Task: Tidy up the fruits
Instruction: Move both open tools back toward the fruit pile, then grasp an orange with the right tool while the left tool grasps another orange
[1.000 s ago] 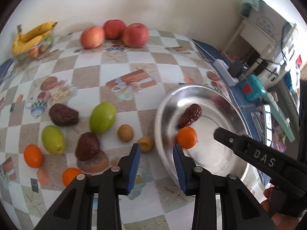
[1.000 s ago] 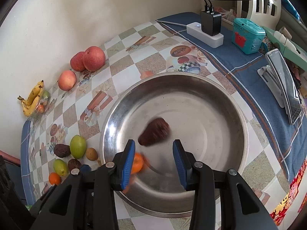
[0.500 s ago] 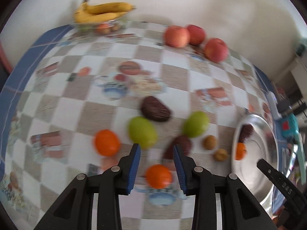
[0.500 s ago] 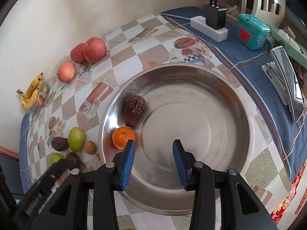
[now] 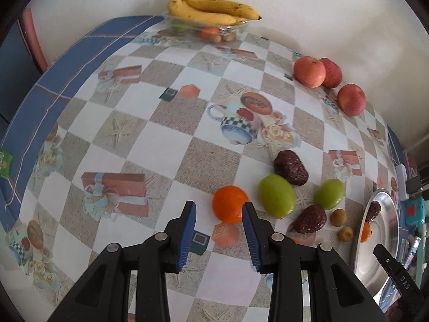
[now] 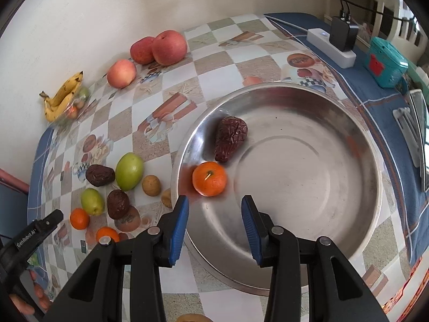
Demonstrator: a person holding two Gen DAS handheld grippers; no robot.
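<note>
Jaws wide apart on the left gripper, empty, lined up just short of a tangerine on the counter, well left of the steel bowl. Soft, light, round: pinch its middle gently. Right gripper hangs spread and empty over that bowl.

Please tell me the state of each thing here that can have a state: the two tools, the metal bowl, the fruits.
Left tool: open, empty, an orange just ahead of its tips.
Right tool: open, empty, over the bowl.
Metal bowl: upright, holds one orange and one brown date.
Bananas: resting on a clear dish.
Three apples: on the table, by the wall.
</note>
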